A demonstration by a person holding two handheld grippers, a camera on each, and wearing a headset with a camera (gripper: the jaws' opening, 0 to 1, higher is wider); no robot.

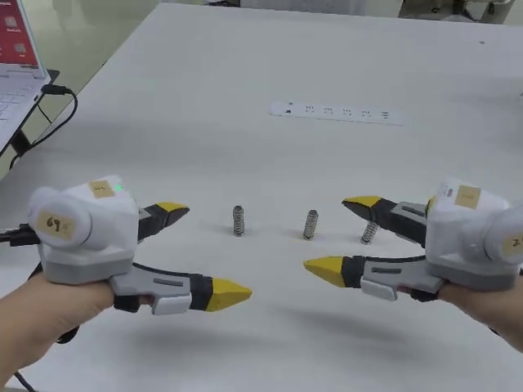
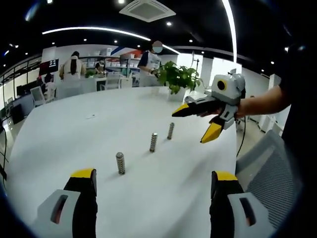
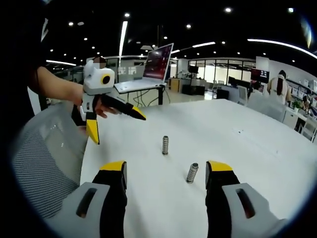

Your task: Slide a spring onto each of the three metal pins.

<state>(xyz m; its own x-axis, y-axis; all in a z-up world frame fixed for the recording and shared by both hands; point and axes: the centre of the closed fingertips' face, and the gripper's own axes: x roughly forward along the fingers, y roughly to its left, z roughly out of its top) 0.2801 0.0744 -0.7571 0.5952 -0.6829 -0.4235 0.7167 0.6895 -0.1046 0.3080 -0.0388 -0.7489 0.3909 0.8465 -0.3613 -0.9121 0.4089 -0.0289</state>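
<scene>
Three small coil springs stand in a row on the white table (image 1: 245,98): a left one (image 1: 238,220), a middle one (image 1: 310,224) and a right one (image 1: 369,233) that leans a little. Each seems to sit around a thin metal pin. My left gripper (image 1: 214,251) hovers open and holding nothing, just left of the row. My right gripper (image 1: 328,233) is open too, its jaws on either side of the row's right end. The left gripper view shows all three springs (image 2: 153,142) and the right gripper (image 2: 195,126). Two springs (image 3: 165,145) (image 3: 192,172) and the left gripper (image 3: 118,130) appear in the right gripper view.
A white power strip (image 1: 335,112) lies farther back on the table. A laptop (image 1: 16,57) and a black cable (image 1: 61,98) sit off the left edge. A mesh chair (image 3: 44,163) stands near the table. People and a plant (image 2: 178,77) are far behind.
</scene>
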